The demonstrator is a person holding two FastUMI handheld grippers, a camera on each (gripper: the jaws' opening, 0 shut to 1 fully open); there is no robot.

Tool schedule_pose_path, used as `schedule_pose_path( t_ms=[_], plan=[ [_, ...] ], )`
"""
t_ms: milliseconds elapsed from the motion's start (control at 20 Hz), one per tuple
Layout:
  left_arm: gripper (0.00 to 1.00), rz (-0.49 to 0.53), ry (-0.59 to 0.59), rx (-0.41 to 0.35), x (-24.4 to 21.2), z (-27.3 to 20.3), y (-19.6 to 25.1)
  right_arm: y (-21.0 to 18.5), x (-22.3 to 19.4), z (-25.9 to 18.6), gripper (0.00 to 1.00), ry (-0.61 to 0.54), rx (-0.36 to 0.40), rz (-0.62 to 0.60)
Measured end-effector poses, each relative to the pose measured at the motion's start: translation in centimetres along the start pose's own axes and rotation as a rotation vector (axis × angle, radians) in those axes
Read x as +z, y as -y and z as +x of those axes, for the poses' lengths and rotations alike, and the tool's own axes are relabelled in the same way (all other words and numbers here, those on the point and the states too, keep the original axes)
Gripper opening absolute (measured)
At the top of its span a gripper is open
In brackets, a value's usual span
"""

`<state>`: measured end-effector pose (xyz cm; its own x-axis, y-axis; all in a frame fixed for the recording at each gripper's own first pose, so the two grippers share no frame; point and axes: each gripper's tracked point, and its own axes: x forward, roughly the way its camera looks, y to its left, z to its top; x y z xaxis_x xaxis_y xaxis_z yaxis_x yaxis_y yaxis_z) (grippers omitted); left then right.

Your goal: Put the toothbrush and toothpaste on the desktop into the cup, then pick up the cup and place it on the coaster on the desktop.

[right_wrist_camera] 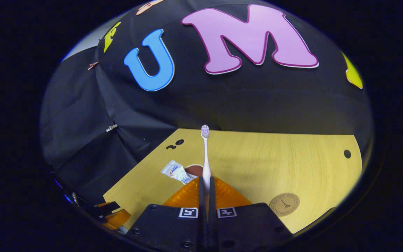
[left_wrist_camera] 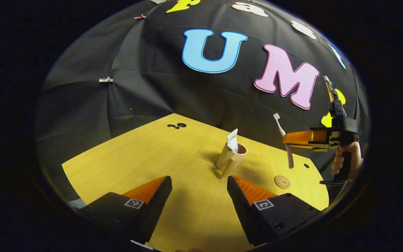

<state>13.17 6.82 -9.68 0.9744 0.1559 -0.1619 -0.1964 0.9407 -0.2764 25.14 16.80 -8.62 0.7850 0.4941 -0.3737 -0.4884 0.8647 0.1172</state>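
The jaws of the right gripper [right_wrist_camera: 206, 190] are pressed together on the handle of the toothbrush [right_wrist_camera: 205, 157], which stands upright out of them with its bristled head at the top. In the left gripper view this same gripper [left_wrist_camera: 287, 140] hangs in the air, held by a hand [left_wrist_camera: 345, 157], with the toothbrush [left_wrist_camera: 282, 136] crossing its jaws: head above, handle end hanging below, clear of the worktop [left_wrist_camera: 135, 157].

Just behind and left of the right jaws sits the rim of the cup [right_wrist_camera: 194, 169], with the toothpaste [right_wrist_camera: 177, 171] tube sticking out of it and leaning left. Lower right of these jaws, the round coaster [right_wrist_camera: 284, 204] lies flat on the worktop [right_wrist_camera: 292, 161], apart from the cup.

The jaws of the left gripper [left_wrist_camera: 199, 196] stand wide apart and hold nothing, low over the worktop. Ahead of them, slightly right, the cup [left_wrist_camera: 230, 159] stands on the wood with the toothpaste [left_wrist_camera: 233, 140] poking out of its mouth. The coaster [left_wrist_camera: 282, 181] lies right of the left jaws, near the worktop's edge, below the dangling toothbrush handle.
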Motion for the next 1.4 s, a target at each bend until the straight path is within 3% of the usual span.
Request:
schedule_pose_path(
  t_ms=[500,950,1400],
  plan=[
    [0.97,0.002,0.023,0.023,1.7,1.6,-3.6,-2.1,4.8,7.8,0.05,0.197,-0.002,-0.05],
    [0.98,-0.044,0.019,0.028,0.5,3.3,-4.7,-2.9,1.2,13.9,0.05,0.264,0.049,-0.084],
    [0.98,-0.003,-0.01,-0.006,-1.3,4.4,-3.0,-1.7,-4.4,14.0,0.08,0.238,0.073,-0.088]
  ],
)
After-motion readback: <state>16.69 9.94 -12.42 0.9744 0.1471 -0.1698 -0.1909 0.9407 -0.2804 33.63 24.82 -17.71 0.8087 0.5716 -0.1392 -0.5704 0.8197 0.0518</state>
